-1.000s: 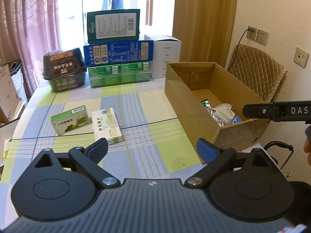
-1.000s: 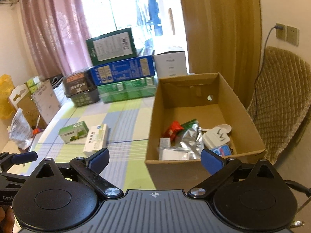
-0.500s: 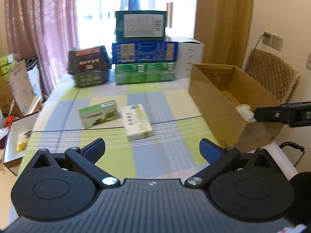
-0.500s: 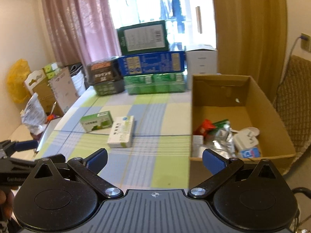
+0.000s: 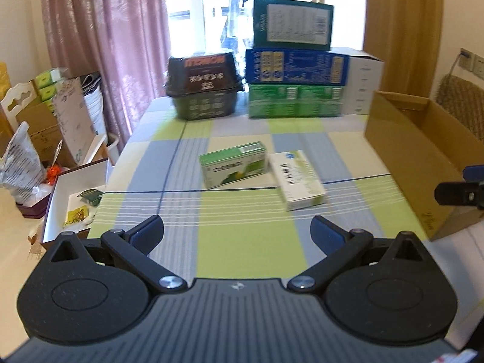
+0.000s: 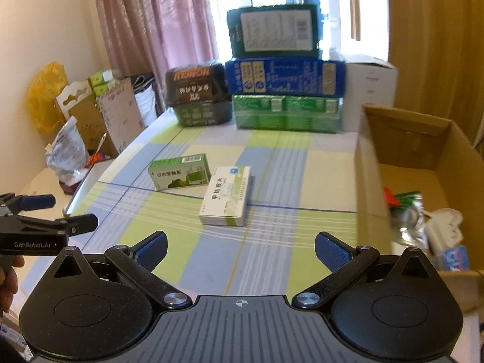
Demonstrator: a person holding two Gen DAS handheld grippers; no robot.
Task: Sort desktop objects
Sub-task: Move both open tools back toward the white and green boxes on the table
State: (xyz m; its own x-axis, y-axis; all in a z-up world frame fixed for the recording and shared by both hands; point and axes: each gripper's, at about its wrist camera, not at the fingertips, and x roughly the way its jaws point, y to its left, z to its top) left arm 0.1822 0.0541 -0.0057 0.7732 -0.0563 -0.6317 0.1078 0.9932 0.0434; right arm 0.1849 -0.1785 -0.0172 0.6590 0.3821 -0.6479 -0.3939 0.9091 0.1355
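Two medicine boxes on the counter [image 5: 242,242] — green box [image 5: 234,165], white box [image 5: 298,178] (touching); both grippers' fingers spread, empty.

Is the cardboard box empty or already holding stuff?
Holding stuff. The open-topped cardboard box has a foil pouch, a white plug and a red packet inside.

Two small medicine boxes on the worktop [image 5: 242,242]: one green box [image 5: 234,165], one white box [image 5: 298,180]. One open cardboard box [image 6: 402,157]. At the back, a stack of three cartons [image 6: 286,74], one white carton [image 6: 370,90], one dark tub [image 6: 198,96]
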